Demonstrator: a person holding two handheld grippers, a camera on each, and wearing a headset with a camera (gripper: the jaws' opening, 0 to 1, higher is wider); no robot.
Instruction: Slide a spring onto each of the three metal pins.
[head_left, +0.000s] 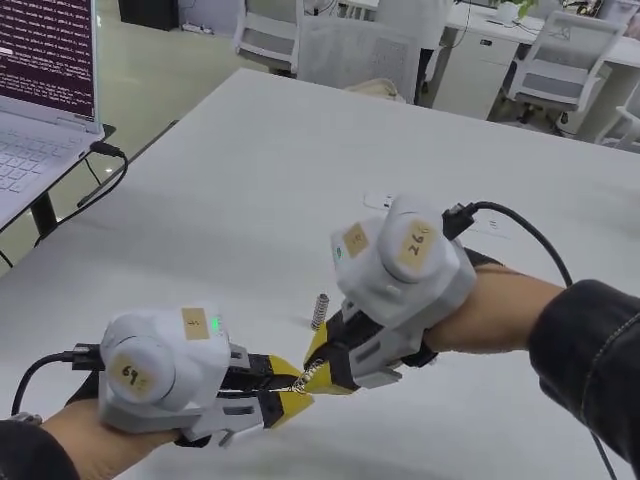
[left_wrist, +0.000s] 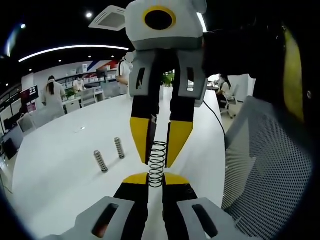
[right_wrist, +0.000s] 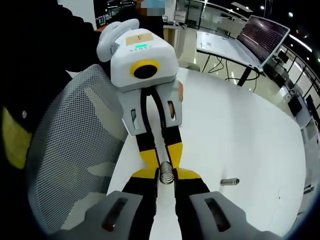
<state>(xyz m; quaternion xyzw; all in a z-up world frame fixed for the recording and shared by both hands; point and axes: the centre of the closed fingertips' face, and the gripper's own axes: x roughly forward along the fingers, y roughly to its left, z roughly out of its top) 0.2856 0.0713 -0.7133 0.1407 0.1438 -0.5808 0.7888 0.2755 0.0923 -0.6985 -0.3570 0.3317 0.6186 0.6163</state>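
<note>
Both closed on one spring mid-frame: left gripper, right gripper; keep them coaxial, feed slowly, no buckling

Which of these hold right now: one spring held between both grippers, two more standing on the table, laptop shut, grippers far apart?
1. A held spring sits between the fingers of the left gripper and the right gripper. True.
2. A second spring and a third spring stand upright on the table. True.
3. The laptop is shut. False: it is open, with its screen lit.
4. The grippers are far apart. False: their fingertips almost meet around the held spring.
</note>
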